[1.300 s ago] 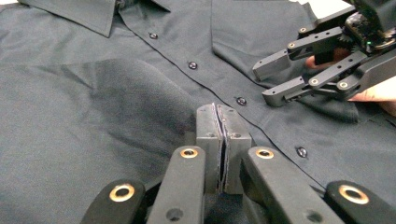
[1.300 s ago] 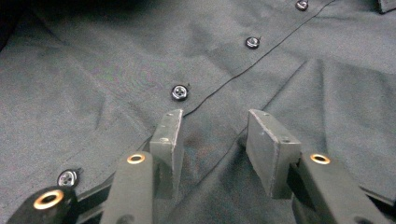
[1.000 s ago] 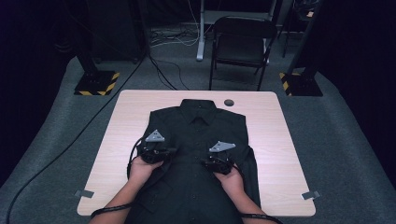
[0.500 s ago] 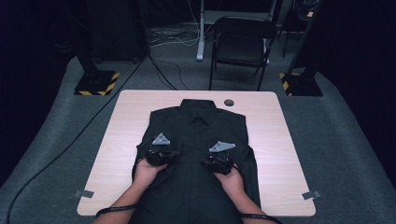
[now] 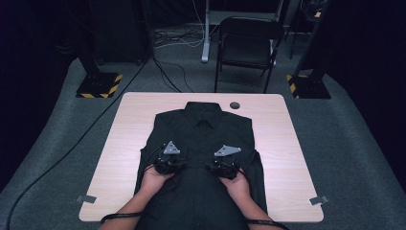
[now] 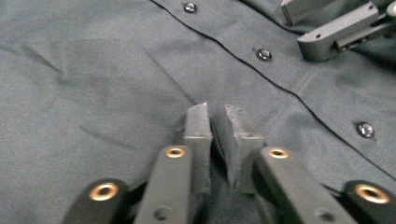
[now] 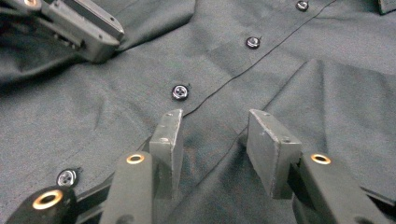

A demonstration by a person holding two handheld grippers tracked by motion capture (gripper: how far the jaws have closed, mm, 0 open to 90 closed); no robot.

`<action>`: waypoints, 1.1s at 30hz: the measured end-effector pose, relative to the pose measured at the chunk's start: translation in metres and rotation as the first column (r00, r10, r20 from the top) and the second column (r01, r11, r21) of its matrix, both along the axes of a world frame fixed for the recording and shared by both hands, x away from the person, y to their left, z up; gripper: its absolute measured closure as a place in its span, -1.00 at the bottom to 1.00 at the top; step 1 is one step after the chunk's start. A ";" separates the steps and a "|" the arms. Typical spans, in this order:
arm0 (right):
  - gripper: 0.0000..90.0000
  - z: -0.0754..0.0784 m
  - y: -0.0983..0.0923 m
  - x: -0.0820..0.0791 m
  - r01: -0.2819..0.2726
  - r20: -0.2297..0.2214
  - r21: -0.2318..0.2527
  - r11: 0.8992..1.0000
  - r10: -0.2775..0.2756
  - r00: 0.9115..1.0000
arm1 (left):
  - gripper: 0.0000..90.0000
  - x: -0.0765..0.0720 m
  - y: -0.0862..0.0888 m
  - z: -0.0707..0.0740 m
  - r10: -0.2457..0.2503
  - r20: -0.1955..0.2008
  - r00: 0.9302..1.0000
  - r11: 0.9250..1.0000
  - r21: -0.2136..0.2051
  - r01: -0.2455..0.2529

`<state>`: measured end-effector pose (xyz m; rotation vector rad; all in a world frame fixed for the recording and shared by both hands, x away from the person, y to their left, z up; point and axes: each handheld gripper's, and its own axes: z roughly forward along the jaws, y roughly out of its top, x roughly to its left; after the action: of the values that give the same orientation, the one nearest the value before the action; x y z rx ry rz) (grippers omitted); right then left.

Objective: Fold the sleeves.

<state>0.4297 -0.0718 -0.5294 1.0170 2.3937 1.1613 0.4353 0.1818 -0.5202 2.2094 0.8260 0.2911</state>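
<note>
Both tools rest on the shirt point(image 5: 203, 143): left tool point(image 6: 215, 122), just parting, holds nothing; right tool point(image 7: 215, 135), at its three o'clock, spread, pinning cloth flat.

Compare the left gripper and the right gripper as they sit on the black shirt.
The left gripper has its jaws nearly together, having just opened slightly, with no cloth visibly pinched; the right gripper holds a wide gap. The left sits beside the button placket, the right astride its edge. Both rest low on the black shirt.
</note>
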 end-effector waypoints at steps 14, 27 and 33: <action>0.19 0.000 0.002 -0.001 -0.006 0.009 -0.014 1.000 0.007 1.000 | -0.04 -0.005 -0.006 -0.001 0.003 0.046 0.999 0.998 0.063 -0.006; -0.03 0.003 0.002 0.001 -0.007 -0.030 -0.004 1.000 0.007 1.000 | -0.31 0.001 -0.003 0.005 0.009 0.024 1.000 0.998 0.064 -0.011; -0.08 0.012 0.002 0.004 0.000 -0.012 -0.006 1.000 0.000 1.000 | -0.43 0.010 0.006 0.015 0.052 0.031 0.998 0.998 0.037 -0.054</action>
<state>0.4333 -0.0702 -0.5173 1.0246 2.4052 1.1512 0.4456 0.1875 -0.5054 2.2152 0.8703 0.3678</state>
